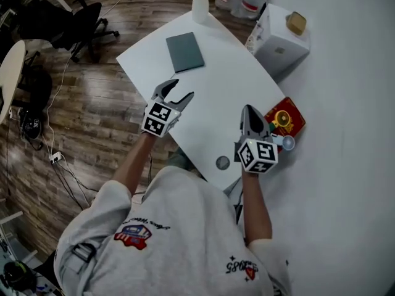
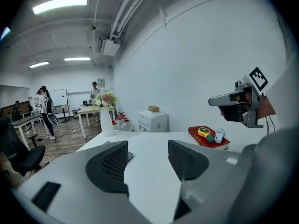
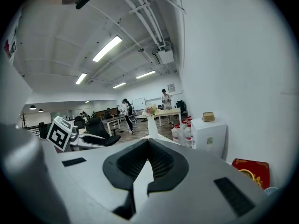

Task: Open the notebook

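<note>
Source: ceiling strip lamps [image 2: 60, 3] glow in the upper left of the left gripper view.
Counter: the white counter [image 1: 210, 85] is evenly bright, with shadows barely visible.
Floor: the wooden floor [image 1: 92, 122] at frame left is dimmer.
Edges: both gripper views bend like a fisheye, with black corners.
Focus: the left tongs [image 2: 147, 146] are soft in the foreground.

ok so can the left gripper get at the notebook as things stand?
Probably yes. The left gripper, jaws apart and empty, points toward the closed notebook, with only bare table between them. The vase stands beyond the notebook, out of the way.
</note>
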`<state>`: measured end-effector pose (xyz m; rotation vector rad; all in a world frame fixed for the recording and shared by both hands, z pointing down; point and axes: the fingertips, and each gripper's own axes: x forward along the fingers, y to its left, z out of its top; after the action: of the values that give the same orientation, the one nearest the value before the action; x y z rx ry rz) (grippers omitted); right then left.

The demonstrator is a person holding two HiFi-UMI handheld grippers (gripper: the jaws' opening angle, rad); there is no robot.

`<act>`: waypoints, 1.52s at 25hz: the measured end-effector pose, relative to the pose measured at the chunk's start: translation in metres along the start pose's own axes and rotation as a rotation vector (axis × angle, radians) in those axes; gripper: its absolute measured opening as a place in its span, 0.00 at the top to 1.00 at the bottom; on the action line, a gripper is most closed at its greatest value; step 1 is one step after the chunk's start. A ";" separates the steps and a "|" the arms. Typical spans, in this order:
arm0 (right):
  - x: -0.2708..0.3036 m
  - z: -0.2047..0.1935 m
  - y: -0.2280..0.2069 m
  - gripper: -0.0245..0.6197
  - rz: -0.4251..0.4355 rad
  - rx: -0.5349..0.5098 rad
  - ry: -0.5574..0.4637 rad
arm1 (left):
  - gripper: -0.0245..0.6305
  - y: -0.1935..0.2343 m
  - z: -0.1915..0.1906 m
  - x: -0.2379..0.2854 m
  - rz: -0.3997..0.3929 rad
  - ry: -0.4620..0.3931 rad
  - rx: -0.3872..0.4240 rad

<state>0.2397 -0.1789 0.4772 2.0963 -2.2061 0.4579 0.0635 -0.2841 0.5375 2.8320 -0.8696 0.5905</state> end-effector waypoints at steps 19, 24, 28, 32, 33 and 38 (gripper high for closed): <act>0.096 -0.013 -0.055 0.96 -0.169 0.050 0.125 | 0.64 0.093 -0.054 0.197 -0.112 0.259 0.350; 0.089 -0.020 -0.073 0.96 -0.235 0.073 0.147 | 0.67 0.102 -0.076 0.232 -0.124 0.332 0.427; 0.079 -0.027 -0.088 0.96 -0.283 0.091 0.160 | 0.67 0.101 -0.088 0.255 -0.150 0.374 0.460; 0.071 -0.035 -0.098 0.96 -0.323 0.111 0.170 | 0.67 0.100 -0.104 0.276 -0.160 0.432 0.523; 0.069 -0.037 -0.101 0.96 -0.331 0.115 0.171 | 0.67 0.100 -0.107 0.281 -0.158 0.444 0.537; 0.063 -0.041 -0.112 0.96 -0.363 0.136 0.175 | 0.69 0.107 -0.118 0.299 -0.142 0.493 0.606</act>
<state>0.3390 -0.2325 0.5509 2.3518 -1.6957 0.7409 0.1919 -0.4998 0.7651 2.9472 -0.4430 1.6741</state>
